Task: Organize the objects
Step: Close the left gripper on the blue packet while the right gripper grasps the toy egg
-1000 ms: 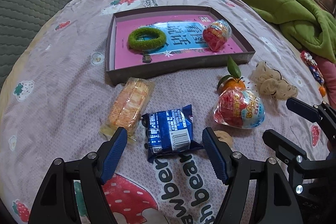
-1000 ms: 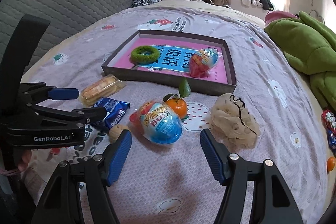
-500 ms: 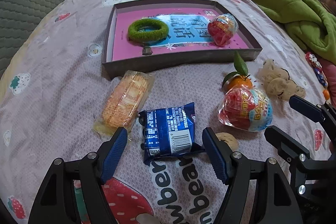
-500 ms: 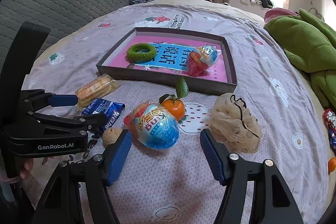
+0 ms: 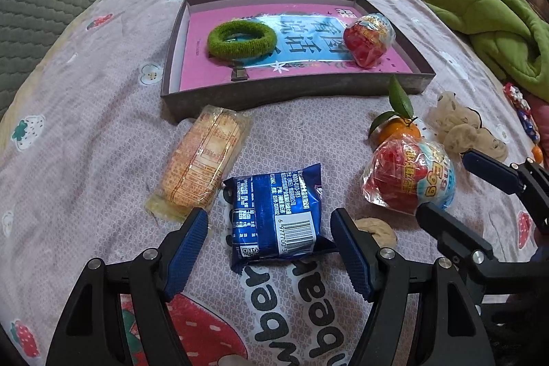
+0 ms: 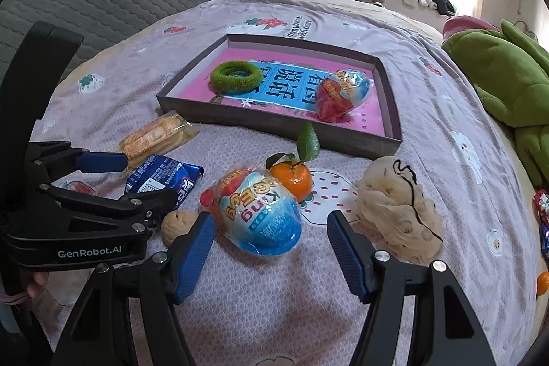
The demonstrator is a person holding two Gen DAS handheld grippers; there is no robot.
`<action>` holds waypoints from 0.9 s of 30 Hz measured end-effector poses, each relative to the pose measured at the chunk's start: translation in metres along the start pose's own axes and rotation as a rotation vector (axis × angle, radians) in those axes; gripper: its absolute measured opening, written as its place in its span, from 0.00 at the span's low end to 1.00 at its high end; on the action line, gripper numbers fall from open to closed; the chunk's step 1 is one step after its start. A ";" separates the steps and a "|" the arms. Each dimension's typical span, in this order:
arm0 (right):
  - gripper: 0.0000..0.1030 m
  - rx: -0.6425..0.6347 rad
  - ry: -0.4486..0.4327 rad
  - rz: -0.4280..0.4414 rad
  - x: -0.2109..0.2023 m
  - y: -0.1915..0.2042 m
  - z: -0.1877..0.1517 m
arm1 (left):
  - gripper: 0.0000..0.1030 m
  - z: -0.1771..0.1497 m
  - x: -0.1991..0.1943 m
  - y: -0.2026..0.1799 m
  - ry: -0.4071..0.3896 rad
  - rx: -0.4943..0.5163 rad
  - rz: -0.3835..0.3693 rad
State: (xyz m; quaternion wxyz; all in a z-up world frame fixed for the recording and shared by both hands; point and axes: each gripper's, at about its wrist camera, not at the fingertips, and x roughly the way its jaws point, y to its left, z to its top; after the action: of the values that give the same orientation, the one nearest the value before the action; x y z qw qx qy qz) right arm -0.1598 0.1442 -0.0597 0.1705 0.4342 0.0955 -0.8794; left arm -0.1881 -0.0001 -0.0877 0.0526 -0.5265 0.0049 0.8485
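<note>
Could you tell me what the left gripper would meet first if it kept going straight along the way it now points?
Most likely the blue snack packet, which lies between the open fingers of the left gripper, just ahead of it.

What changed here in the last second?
Both grippers eased forward and lower: the left gripper now brackets the blue packet, the right gripper the toy egg. Both are open, gripping nothing. Every item, and the tray, lies where it was.
</note>
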 end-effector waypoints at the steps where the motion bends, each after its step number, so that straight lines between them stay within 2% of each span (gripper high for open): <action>1: 0.65 -0.004 0.004 -0.001 0.002 0.000 0.000 | 0.73 0.001 0.001 0.000 0.002 -0.001 0.000; 11: 0.65 -0.008 0.020 -0.001 0.012 -0.003 0.002 | 0.73 0.005 0.011 -0.002 0.028 -0.026 0.022; 18: 0.64 -0.020 0.027 0.009 0.017 -0.003 0.005 | 0.71 0.006 0.019 0.001 0.058 -0.047 0.002; 21: 0.61 -0.031 0.028 0.019 0.017 0.000 0.005 | 0.68 0.007 0.030 0.006 0.097 -0.080 -0.040; 24: 0.54 -0.047 0.026 0.023 0.018 0.004 0.004 | 0.66 0.007 0.030 0.006 0.090 -0.085 -0.042; 27: 0.53 -0.044 0.014 0.029 0.017 0.004 0.005 | 0.61 0.007 0.028 0.004 0.084 -0.075 -0.045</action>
State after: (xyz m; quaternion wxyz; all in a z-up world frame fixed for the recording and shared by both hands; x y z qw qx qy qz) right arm -0.1715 0.1353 -0.0696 0.1921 0.4380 0.1096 -0.8714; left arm -0.2070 -0.0013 -0.1099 0.0515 -0.5632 -0.0366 0.8239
